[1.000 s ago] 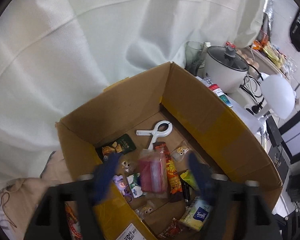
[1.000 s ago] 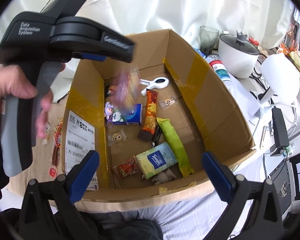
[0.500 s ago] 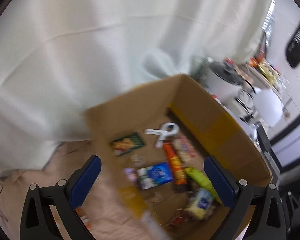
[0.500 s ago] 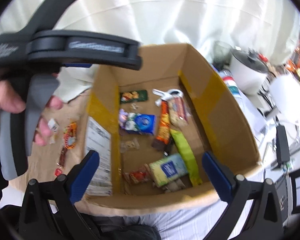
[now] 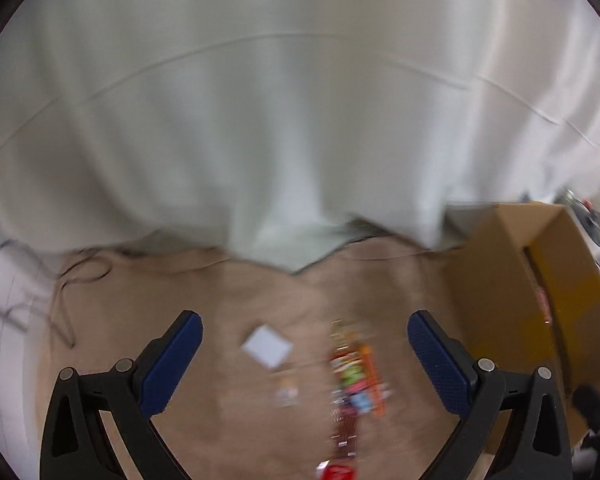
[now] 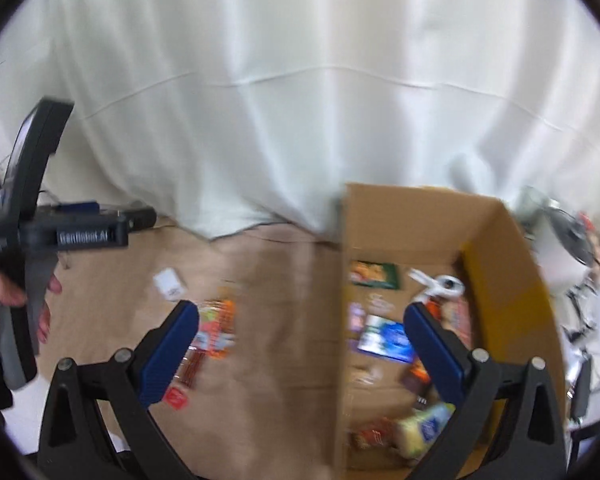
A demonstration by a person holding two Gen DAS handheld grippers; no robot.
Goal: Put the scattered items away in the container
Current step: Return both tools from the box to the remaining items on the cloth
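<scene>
Backdrop: white curtain hangs behind a tan cloth-covered surface (image 5: 260, 292); both views are blurred.
Left gripper (image 5: 304, 356): jaws spread wide, nothing between them; it hovers over the cloth, pointing at the curtain side.
Nearest target: snack packs (image 5: 354, 376), a blurred colourful cluster, lie between the left fingers, closer to the right-hand finger.
Long axis: the cluster runs near-to-far, roughly along the left gripper's pointing line, so the jaws stand across its short width.
Other loose things: a white card (image 5: 266, 346) lies just beside the packs, toward the left finger; a red packet (image 5: 338, 472) sits at the near edge of the view.
Right gripper (image 6: 302, 354): also spread and empty, straddling the near-left wall of the box (image 6: 504, 264).
Snack packs from the right: they show by its left finger (image 6: 216, 328), well off its midline.
Nearer arm: the left, I judge; the packs already sit inside its span, while the right would have to swing away from the box.
Person's hand (image 6: 4, 300): grips the left tool's handle at the left edge of the right view.
Box contents: a white clip (image 6: 440, 284), a green pack (image 6: 374, 274) and a blue pack (image 6: 388, 338) lie inside, with more that is too blurred to name.
Left to do: the packs, card and red packet are outside the box.
</scene>
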